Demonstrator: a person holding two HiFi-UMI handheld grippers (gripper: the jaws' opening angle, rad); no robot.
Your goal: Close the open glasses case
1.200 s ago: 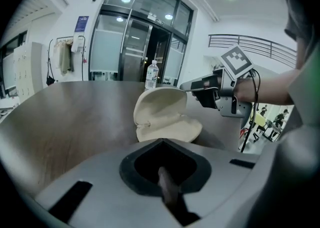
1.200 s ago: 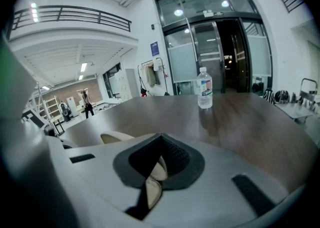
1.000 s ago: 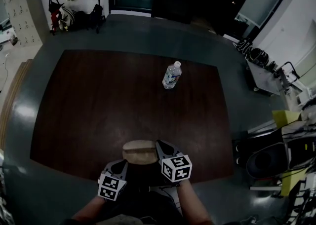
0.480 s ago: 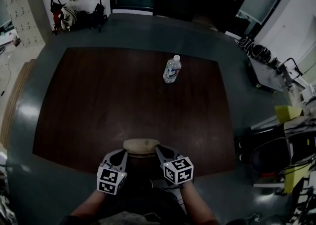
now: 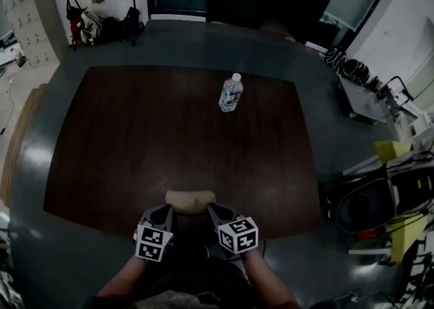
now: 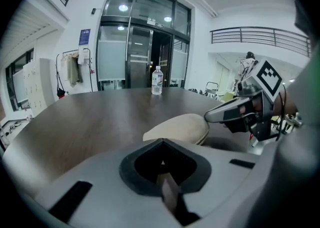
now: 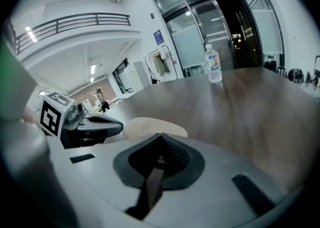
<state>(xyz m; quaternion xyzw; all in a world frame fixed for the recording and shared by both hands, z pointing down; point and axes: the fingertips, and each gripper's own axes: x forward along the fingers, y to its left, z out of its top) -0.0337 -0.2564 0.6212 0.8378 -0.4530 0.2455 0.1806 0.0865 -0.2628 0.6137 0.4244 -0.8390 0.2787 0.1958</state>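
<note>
A tan glasses case (image 5: 190, 200) lies near the front edge of the dark wooden table (image 5: 135, 138). Its lid is down, with a thin seam along one side; the case (image 6: 180, 128) lies just ahead of the left jaws and to the right. In the right gripper view the case (image 7: 150, 126) sits just ahead and left. My left gripper (image 5: 163, 216) is by the case's near left corner and my right gripper (image 5: 215, 214) by its near right corner. Both are shut with nothing between the jaws. Whether either touches the case I cannot tell.
A clear water bottle (image 5: 230, 93) stands upright at the far side of the table, also seen as the bottle (image 6: 157, 80) and the bottle (image 7: 214, 64). Chairs and equipment (image 5: 380, 206) stand on the floor to the right. Glass doors (image 6: 135, 57) are beyond the table.
The case looks flatter than a second ago, its lid lower. Both grippers have drawn back slightly toward the table's front edge, the right one off the case's side.
</note>
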